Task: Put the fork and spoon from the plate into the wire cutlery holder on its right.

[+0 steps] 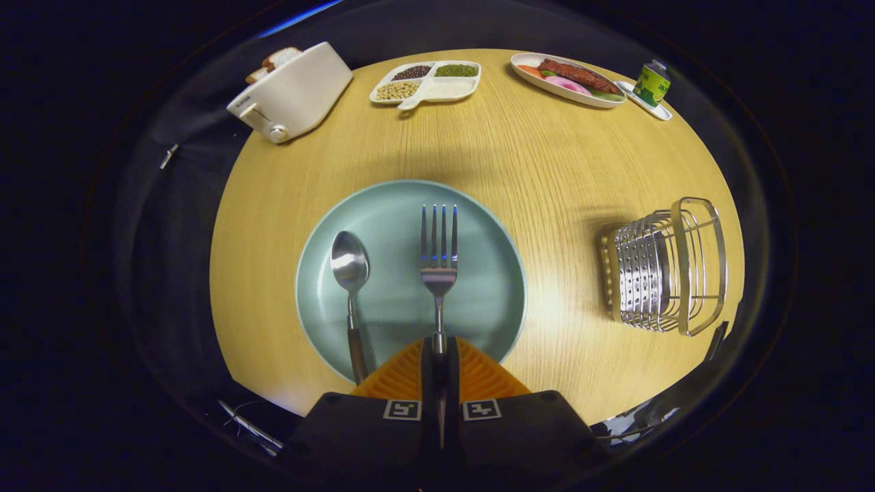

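Note:
A pale green plate (485, 301) lies on the round wooden table just ahead of my gripper (439, 350). On it a steel spoon (350, 268) lies to the left, bowl pointing away, its dark handle running off the plate's near rim. A steel fork (439, 253) lies to the right of the spoon, tines pointing away. My orange fingers (403, 374) are closed together on the fork's handle, which runs in between them. The wire cutlery holder (666, 273) stands on the table to the right of the plate.
Across the table stand a white toaster (294, 92) with bread, a white divided tray (427, 82) of beans and grains, an oval dish (567, 78) of food, and a green can (651, 82) on a small tray. Bare wood separates plate and holder.

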Available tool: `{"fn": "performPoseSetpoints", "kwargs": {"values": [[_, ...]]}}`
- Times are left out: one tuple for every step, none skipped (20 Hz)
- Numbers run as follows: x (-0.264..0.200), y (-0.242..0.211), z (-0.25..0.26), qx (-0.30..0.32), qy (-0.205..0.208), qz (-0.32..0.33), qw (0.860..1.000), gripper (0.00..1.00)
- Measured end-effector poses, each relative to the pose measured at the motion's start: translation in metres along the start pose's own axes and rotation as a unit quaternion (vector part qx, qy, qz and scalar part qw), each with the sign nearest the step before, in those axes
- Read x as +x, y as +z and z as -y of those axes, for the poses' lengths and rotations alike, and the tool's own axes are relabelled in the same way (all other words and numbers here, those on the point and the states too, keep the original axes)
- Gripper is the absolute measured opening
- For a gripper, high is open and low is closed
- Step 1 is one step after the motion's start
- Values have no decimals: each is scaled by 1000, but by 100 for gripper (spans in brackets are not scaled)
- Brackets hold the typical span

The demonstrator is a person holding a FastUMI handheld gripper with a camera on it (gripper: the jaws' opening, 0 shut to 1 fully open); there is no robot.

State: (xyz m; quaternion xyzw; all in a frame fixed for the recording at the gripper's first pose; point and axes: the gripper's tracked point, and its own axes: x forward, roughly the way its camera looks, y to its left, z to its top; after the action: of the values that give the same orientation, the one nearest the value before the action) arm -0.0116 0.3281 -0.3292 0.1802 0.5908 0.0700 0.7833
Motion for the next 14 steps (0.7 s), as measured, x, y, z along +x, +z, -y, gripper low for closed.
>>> {"fn": "performPoseSetpoints", "kwargs": {"values": [[-8,3,-2,-3,11,7,1000,7],[-18,7,-5,-5,22,13,1000,7],[-31,12,-7,-6,41,19,999,7],[-47,20,-7,-9,57,26,998,7],[-65,25,-1,-20,72,27,997,7],[-83,31,12,-35,76,28,996,7],[-99,35,32,-61,71,19,995,7],[-114,41,56,-86,57,11,995,7],[-127,39,82,-120,43,-17,992,7],[-135,38,107,-150,19,-41,988,7],[-145,28,136,-189,-9,-87,978,7],[-150,23,160,-226,-38,-121,966,7],[-155,17,179,-255,-59,-155,953,7],[-157,13,191,-271,-75,-186,941,7]]}}
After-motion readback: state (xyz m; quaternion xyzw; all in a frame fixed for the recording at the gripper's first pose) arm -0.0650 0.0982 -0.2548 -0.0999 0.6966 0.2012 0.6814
